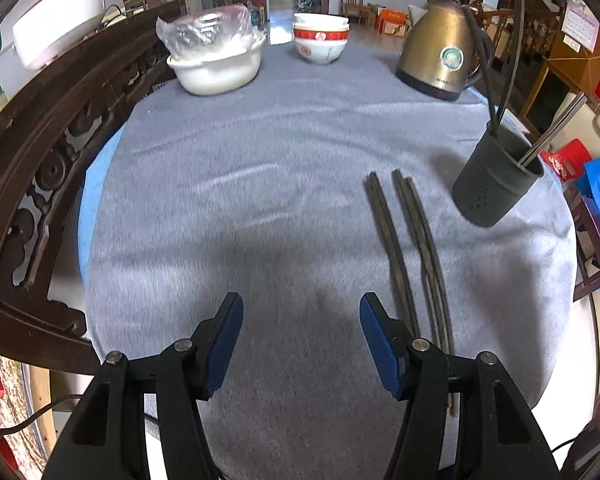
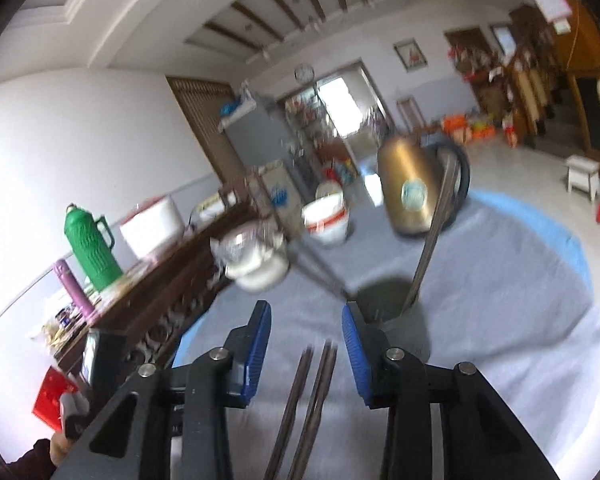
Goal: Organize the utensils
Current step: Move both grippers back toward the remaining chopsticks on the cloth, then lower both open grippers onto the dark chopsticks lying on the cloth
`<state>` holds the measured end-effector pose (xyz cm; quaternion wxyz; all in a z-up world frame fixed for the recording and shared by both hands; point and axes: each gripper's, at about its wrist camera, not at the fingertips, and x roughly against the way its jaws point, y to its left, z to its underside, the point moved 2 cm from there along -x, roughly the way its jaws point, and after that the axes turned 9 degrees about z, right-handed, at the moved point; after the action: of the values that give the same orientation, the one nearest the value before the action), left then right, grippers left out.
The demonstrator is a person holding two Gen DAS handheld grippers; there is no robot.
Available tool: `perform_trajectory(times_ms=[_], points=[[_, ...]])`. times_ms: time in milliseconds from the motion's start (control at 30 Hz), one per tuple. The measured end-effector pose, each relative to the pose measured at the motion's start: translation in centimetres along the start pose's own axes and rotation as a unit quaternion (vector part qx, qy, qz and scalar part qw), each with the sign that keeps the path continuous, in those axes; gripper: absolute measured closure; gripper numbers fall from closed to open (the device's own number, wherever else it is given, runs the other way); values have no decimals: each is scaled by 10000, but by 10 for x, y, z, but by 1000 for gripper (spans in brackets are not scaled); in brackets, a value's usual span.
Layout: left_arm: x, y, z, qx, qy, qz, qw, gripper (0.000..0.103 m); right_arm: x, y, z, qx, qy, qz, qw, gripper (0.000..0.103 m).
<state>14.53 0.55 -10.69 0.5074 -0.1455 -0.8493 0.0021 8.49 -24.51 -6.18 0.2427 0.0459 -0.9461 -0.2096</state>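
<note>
left gripper [image 1: 301, 308]: jaws spread wide, nothing between the blue pads, held low and roughly level.
left fingers [image 1: 225, 346]: black arms with blue pads, both in full view, one at each side of the lower frame.
right gripper [image 2: 306, 318]: jaws apart, nothing clamped, tilted so the view rolls to one side.
right fingers [image 2: 356, 354]: blue ribbed pads on black arms, slightly blurred.

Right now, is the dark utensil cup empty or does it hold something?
Not empty: the dark cup stands upright with several chopsticks leaning out of it.
</note>
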Motion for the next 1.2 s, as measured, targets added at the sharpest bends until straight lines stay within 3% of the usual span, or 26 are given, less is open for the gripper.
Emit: perform_trajectory(times_ms=[200,533,800,1200], points=[[-11,6,7,109,204,104,9997,41,-24,-2,31,35,522,-7,9986,63],[-40,-12,-1,48,551,459,9974,41,-46,-19,47,-147,977,173,9950,63],[-65,-27,5,72,946,720,9929,41,-53,-29,51,-226,1119,232,9932,62],[-73,-35,1,80,893,761,9931,38,-61,-30,57,-281,1266,260,9912,62]])
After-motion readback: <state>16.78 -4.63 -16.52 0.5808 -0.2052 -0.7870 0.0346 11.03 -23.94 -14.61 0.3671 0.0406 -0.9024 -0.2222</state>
